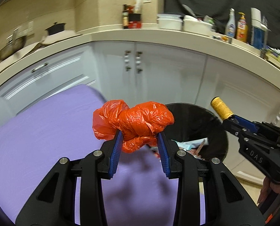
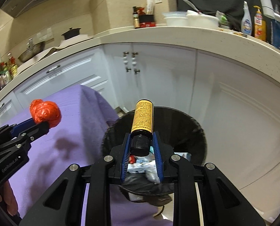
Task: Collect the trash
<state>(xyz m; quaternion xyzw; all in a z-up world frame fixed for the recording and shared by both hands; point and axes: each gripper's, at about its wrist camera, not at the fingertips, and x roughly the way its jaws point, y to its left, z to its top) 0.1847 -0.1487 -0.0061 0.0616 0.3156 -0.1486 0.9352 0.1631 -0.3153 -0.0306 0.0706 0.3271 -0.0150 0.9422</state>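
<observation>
My left gripper [image 1: 140, 135] is shut on a crumpled red plastic bag [image 1: 132, 120] and holds it in the air above the purple-covered table [image 1: 36, 141], just left of the black trash bin [image 1: 202, 128]. The bag also shows in the right wrist view [image 2: 45, 114]. My right gripper [image 2: 141, 138] is shut on the black cap end of a dark bottle with a yellow label [image 2: 142, 116] and holds it over the bin's opening [image 2: 187, 128]. The bottle shows in the left wrist view [image 1: 221, 109] too. Several wrappers [image 2: 140, 166] lie in the bin.
White cabinet doors [image 1: 158, 75] stand behind the bin under a beige counter [image 1: 140, 34] that carries bowls, bottles and a pot. The purple cloth hangs over the table's far edge [image 2: 94, 101]. Floor tiles [image 1: 239, 171] show to the right of the bin.
</observation>
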